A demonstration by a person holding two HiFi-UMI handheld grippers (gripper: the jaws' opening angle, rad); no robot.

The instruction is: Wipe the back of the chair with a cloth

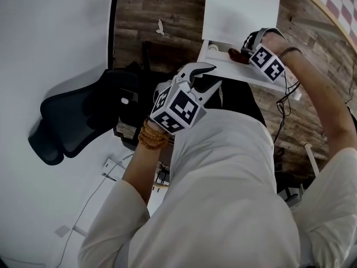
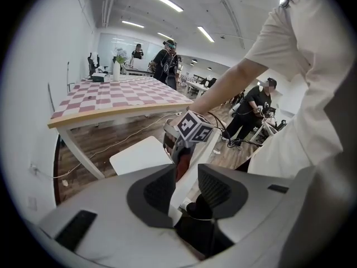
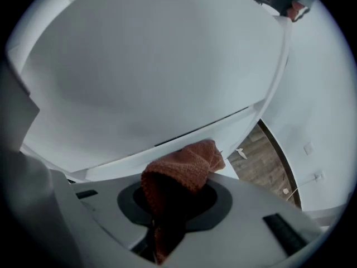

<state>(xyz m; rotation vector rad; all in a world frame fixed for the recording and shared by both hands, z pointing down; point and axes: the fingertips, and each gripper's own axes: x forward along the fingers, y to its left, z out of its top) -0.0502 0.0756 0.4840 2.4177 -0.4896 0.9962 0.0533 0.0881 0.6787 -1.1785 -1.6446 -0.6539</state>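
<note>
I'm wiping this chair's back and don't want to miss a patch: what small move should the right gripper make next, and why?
Probably slide the right gripper sideways along the chair back, keeping the cloth pressed down. Its jaws are shut on the bunched cloth, whose tip seems to rest on the back's top edge, so only a small patch is touched.

Dim frames, fisheye-warped edges, dark vignette; ceiling strip lights (image 2: pixel 163 0) glaring.

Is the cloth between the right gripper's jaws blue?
No, the cloth held in the right gripper is reddish-brown.
</note>
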